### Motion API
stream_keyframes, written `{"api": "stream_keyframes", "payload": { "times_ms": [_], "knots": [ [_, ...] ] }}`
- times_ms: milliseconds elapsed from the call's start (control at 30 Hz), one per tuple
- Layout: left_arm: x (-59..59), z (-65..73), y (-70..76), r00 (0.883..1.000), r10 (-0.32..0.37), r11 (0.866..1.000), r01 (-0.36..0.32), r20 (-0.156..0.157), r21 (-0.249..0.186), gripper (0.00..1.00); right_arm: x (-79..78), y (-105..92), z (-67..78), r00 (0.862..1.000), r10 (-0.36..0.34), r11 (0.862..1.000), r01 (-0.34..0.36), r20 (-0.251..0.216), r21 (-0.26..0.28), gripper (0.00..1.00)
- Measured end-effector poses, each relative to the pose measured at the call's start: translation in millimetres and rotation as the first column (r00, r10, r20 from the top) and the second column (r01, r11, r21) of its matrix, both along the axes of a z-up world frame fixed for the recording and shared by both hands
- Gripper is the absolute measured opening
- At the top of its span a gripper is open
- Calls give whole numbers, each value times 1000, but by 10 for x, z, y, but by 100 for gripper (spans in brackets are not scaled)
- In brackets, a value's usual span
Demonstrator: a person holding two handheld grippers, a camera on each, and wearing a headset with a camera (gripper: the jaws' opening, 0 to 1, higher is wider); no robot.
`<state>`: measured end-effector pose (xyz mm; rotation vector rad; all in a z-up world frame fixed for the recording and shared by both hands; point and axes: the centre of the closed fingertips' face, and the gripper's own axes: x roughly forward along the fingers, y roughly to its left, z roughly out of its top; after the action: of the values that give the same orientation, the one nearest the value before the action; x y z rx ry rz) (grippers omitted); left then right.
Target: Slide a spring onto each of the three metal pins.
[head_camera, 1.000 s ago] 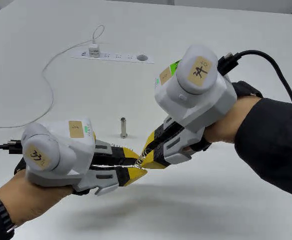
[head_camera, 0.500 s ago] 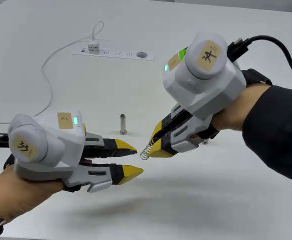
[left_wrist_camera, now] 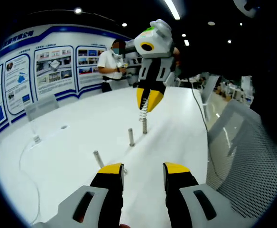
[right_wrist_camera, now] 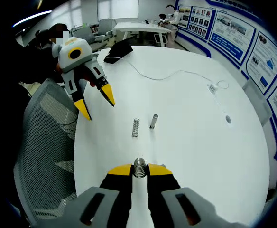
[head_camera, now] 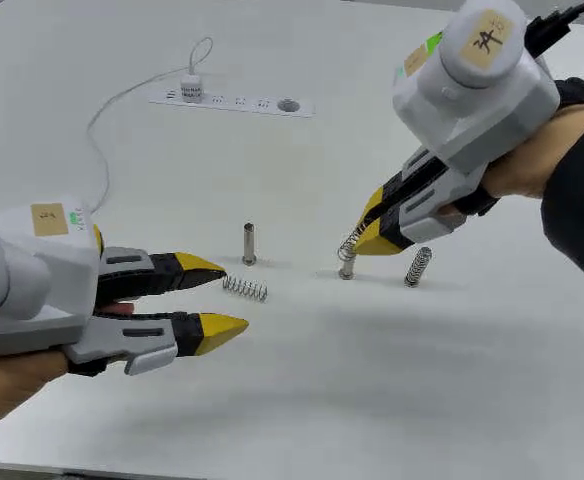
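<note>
- Now my right gripper has its fingers clamped on a spring, which hangs from their tips just over the middle pin.
- My left gripper hovers low over the white desk, fingers apart and holding nothing.
- A loose spring lies flat near those fingertips, beside a bare pin.
- A third spring stands tilted, just right of the middle pin; I cannot tell whether a pin is inside it.

Smooth matt white table, shiny coiled metal-wire spring, satin grey metal pin, white plastic power strip
</note>
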<state>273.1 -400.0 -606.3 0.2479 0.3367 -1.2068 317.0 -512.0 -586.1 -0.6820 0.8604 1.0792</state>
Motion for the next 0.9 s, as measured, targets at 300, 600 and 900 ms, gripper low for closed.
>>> {"api": "stream_keyframes", "payload": {
  "times_ms": [300, 600, 900],
  "knots": [
    [-32, -3, 65, 1000, 29, 1000, -29, 1, -5, 35, 206, -172, -112, 1000, -25, 996, 23, -13, -81, 12],
    [-48, 12, 51, 999, 35, 999, -35, 2, -12, 36, 327, -148, -231, 999, -21, 992, 15, -47, -128, 12],
    [-42, 1, 75, 999, 43, 999, -43, -2, -14, 37, 448, -146, -425, 995, -27, 986, 11, -94, -168, 12]
  ]
}}
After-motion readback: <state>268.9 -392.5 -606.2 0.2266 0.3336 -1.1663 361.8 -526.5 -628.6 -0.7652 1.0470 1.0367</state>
